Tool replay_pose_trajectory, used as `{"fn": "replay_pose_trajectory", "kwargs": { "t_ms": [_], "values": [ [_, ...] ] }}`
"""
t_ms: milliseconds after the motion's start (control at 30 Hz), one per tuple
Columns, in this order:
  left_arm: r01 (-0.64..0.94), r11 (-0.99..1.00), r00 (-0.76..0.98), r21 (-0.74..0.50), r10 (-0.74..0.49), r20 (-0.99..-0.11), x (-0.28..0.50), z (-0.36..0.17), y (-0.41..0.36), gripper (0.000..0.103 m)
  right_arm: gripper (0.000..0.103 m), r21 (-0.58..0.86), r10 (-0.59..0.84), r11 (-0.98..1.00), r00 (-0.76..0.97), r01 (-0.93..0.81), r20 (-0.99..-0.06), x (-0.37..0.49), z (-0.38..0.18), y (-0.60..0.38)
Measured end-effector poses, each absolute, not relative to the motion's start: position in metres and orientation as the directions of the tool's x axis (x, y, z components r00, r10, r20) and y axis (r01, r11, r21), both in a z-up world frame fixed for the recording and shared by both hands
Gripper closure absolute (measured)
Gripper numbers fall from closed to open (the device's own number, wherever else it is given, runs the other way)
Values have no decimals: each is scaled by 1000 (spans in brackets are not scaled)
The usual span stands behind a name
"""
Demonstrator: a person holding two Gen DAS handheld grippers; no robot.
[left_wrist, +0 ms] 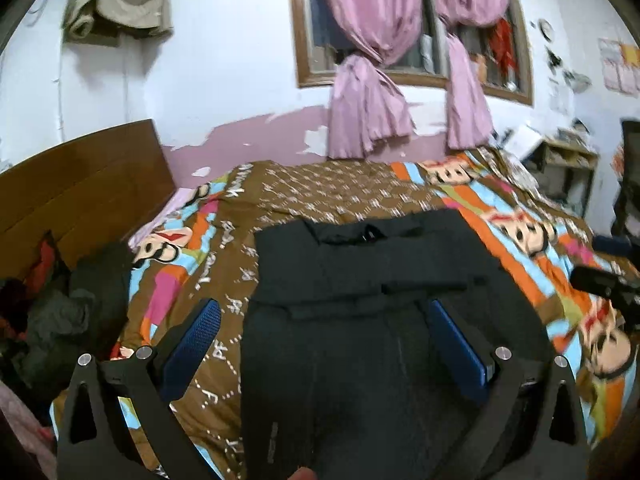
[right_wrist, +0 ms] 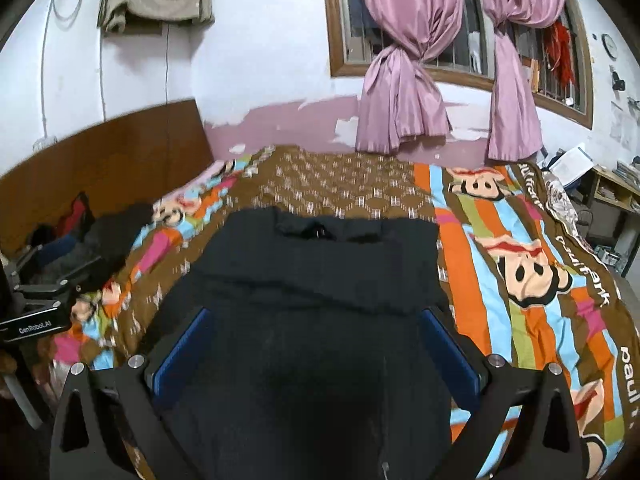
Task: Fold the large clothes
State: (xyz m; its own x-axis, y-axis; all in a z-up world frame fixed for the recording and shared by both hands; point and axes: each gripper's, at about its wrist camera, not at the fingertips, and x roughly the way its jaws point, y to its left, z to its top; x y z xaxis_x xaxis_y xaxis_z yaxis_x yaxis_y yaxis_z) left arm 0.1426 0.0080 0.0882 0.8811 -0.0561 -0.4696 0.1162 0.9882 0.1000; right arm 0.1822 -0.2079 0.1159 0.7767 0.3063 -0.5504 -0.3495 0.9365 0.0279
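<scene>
Dark garment (left_wrist: 360,280) flat on cartoon-print bedspread (left_wrist: 520,240), pink curtains (right_wrist: 400,80) behind, left gripper (left_wrist: 324,320) and right gripper (right_wrist: 316,328) both spread wide

A lived-in home bedroom. A bed (right_wrist: 500,240) under a bright cartoon-print quilt fills the room, with a wooden headboard (right_wrist: 120,148) against a white wall (right_wrist: 260,60) whose pink paint is peeling. Pink curtains (right_wrist: 404,80) are knotted over a barred window (right_wrist: 460,52), clothes (left_wrist: 60,292) lie heaped by the headboard, and a cluttered shelf (right_wrist: 616,188) stands in the corner.
</scene>
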Motion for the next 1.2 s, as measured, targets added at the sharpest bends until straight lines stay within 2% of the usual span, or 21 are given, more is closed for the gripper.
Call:
{"fn": "replay_pose_trajectory", "kwargs": {
  "t_ms": [167,267,400,500,567,833,1033,1200],
  "values": [
    [178,973,850,145,-77,-522,133,46,10,2,0,5,281,930,703,-368,-653,180,76,-208],
    [232,947,828,222,-72,-556,123,17,3,2,0,-3,263,924,641,-383,-721,182,49,-209],
    [331,899,756,288,-70,-650,111,-29,-6,2,0,0,253,904,536,-427,-805,181,16,-207],
    [387,888,664,249,-81,-743,106,-54,-11,2,0,37,262,881,423,-472,-867,176,-11,-203],
    [411,879,628,240,-82,-774,103,-65,-15,2,0,44,250,865,354,-500,-901,173,-28,-198],
    [473,823,565,314,-9,-825,90,-103,-29,2,0,6,197,788,242,-616,-950,154,-60,-182],
    [433,857,457,280,60,-887,98,-131,-15,2,0,-70,83,770,209,-634,-974,150,-81,-175],
    [428,845,452,321,107,-886,99,-140,-13,2,0,-127,-8,746,181,-654,-983,149,-102,-170]
  ]
}}
